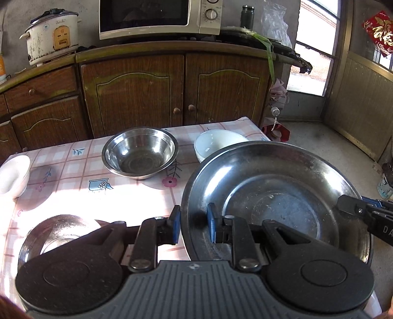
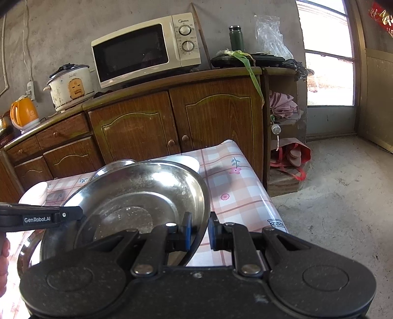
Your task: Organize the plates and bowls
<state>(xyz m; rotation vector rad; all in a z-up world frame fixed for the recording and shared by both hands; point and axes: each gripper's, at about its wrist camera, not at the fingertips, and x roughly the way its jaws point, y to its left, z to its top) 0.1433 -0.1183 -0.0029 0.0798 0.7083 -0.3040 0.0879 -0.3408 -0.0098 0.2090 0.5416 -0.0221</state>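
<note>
A wide steel plate [image 1: 277, 196] hangs above the table, held from both sides. My left gripper [image 1: 192, 225] is shut on its left rim, one pad inside and one outside. My right gripper [image 2: 199, 230] is shut on the plate [image 2: 137, 193] at its right rim, and shows in the left wrist view at the plate's right edge. On the checked tablecloth [image 1: 73, 171] stand a deep steel bowl [image 1: 140, 153], a white bowl [image 1: 218, 144] behind the plate, a small white bowl [image 1: 13, 175] at the far left, and a second steel plate [image 1: 59, 235] under my left gripper.
Wooden cabinets [image 1: 176, 88] stand just behind the table, with a microwave [image 1: 159, 17] and a rice cooker [image 1: 52, 36] on top. An orange kettle [image 2: 23, 112] sits on the counter at left. Bare concrete floor [image 2: 339, 208] lies to the right of the table.
</note>
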